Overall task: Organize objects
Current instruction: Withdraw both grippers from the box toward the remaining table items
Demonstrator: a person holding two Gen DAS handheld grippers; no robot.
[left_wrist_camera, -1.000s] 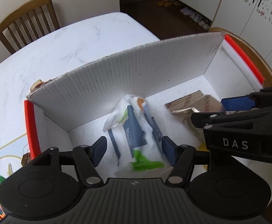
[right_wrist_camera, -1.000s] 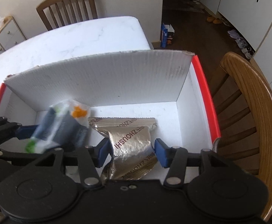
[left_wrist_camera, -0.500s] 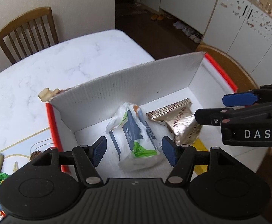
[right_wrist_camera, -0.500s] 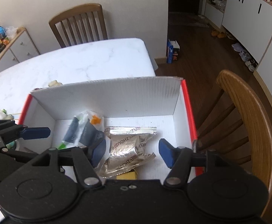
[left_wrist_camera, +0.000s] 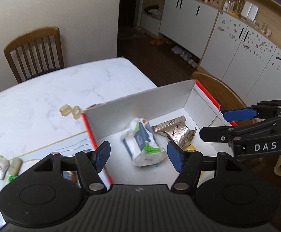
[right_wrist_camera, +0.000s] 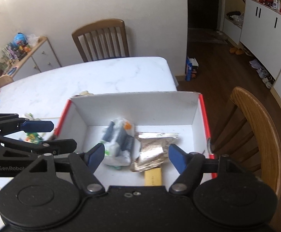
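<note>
Both wrist views are aimed steeply down from above into the white box (left_wrist_camera: 144, 104) (right_wrist_camera: 134, 108) (left from its left side, right more centred); the box interior is shared.

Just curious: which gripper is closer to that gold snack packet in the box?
Right. The right gripper hangs above the gold packet; the left gripper is above the neighbouring white pouch.

"DAS" on right claw (left_wrist_camera: 239, 124), "GenRobot" on left claw (right_wrist_camera: 38, 135), "MEIZHOUSHI" on gold pkt (left_wrist_camera: 176, 133)
</note>
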